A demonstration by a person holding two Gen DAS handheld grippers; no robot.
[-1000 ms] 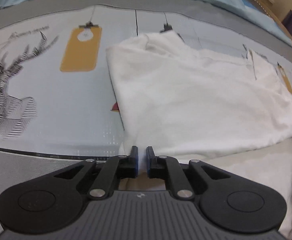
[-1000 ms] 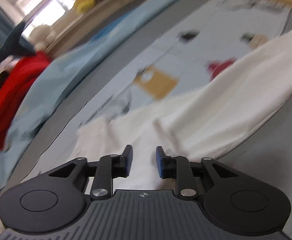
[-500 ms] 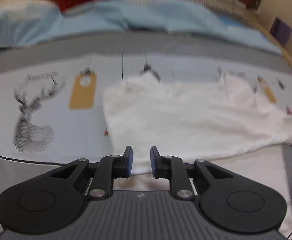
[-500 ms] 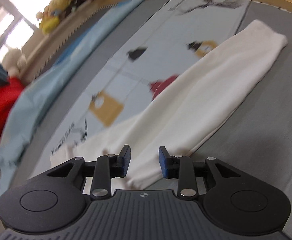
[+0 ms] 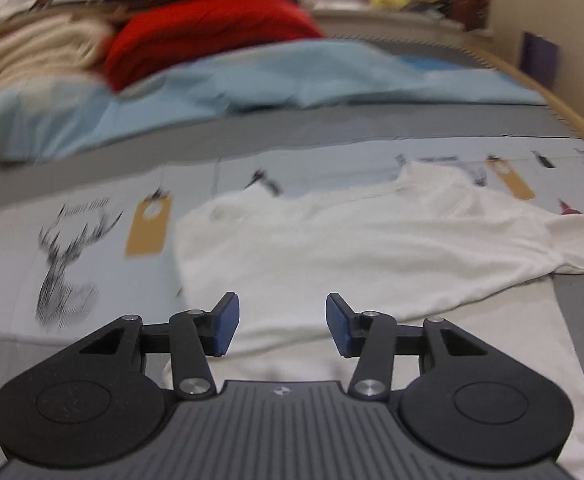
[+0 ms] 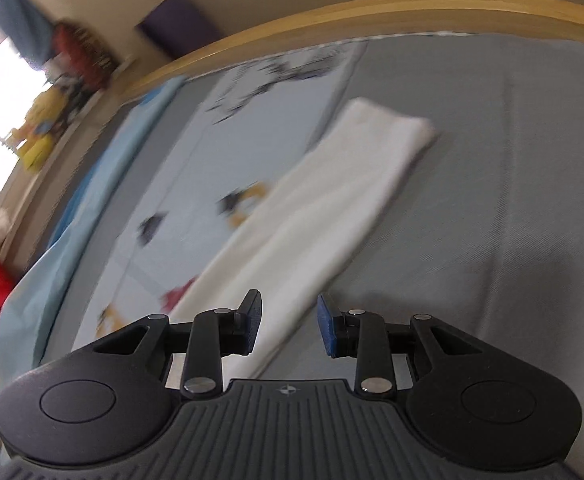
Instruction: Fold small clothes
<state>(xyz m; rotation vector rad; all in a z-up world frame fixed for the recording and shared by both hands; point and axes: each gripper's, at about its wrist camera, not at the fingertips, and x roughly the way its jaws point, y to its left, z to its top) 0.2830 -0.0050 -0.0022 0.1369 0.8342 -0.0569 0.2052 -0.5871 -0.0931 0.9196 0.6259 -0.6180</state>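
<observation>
A white long-sleeved top [image 5: 352, 248] lies spread on a pale blue printed mat [image 5: 71, 240] on the bed. My left gripper [image 5: 281, 326] is open and empty, raised above the top's near edge. In the right wrist view one white sleeve [image 6: 324, 208] stretches away over the grey sheet [image 6: 492, 200]. My right gripper [image 6: 287, 326] is open and empty, raised above the sleeve's near part.
A light blue blanket [image 5: 251, 92] lies bunched behind the mat, with a red garment [image 5: 203, 32] and a cream knit [image 5: 31, 52] piled beyond it. A wooden bed rail [image 6: 372, 16] borders the far side. Soft toys [image 6: 43, 128] sit on a ledge.
My left gripper was shut near the top's edge, then opened wide and lifted back. My right gripper swung right along the sleeve and opened a little more.
</observation>
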